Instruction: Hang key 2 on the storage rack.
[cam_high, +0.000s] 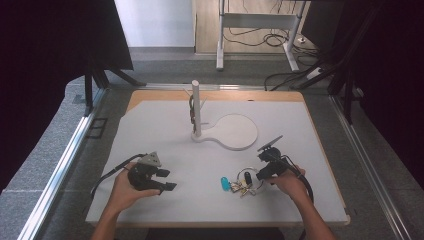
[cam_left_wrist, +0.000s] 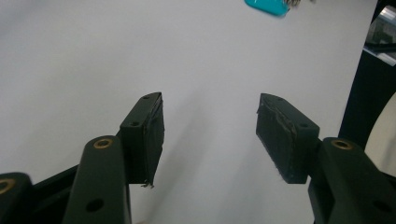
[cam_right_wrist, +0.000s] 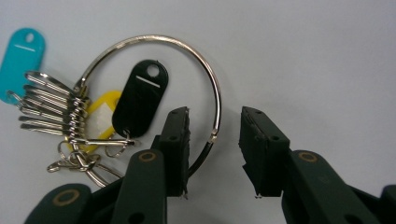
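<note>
1. White mat (cam_high: 165, 125) covers the table; I see both grippers over its near half, well apart.
2. Ring (cam_right_wrist: 154, 39) of bright metal lies flat on the mat at near right, in front of the right gripper (cam_right_wrist: 215, 140). In the high view the bunch (cam_high: 239, 184) sits just left of that gripper (cam_high: 265, 172).
3. On the ring: a black tag (cam_right_wrist: 139, 99) inside the loop, a yellow tag (cam_right_wrist: 100, 112) partly under it, a teal tag (cam_right_wrist: 21, 60) at the far left, and a fan of small metal clips (cam_right_wrist: 51, 105) beside a clump of small rings.
4. Right gripper: jaws partly apart, one on each side of the ring's wire at its near arc. The wire runs in the gap close to the left pad (cam_right_wrist: 180, 149). I cannot tell whether that pad touches it; the other pad stands clear. No grip yet that I can confirm.
5. Left gripper (cam_high: 161, 181): jaws wide apart, nothing between them, bare mat below. It sits at near left, held in the left hand (cam_high: 125, 187). Its own view (cam_left_wrist: 210, 135) catches the teal tag (cam_left_wrist: 266, 6) at the top edge.
6. White stand (cam_high: 196, 107) with a round base (cam_high: 235, 132) is at mid-table, well apart from the ring.
</note>
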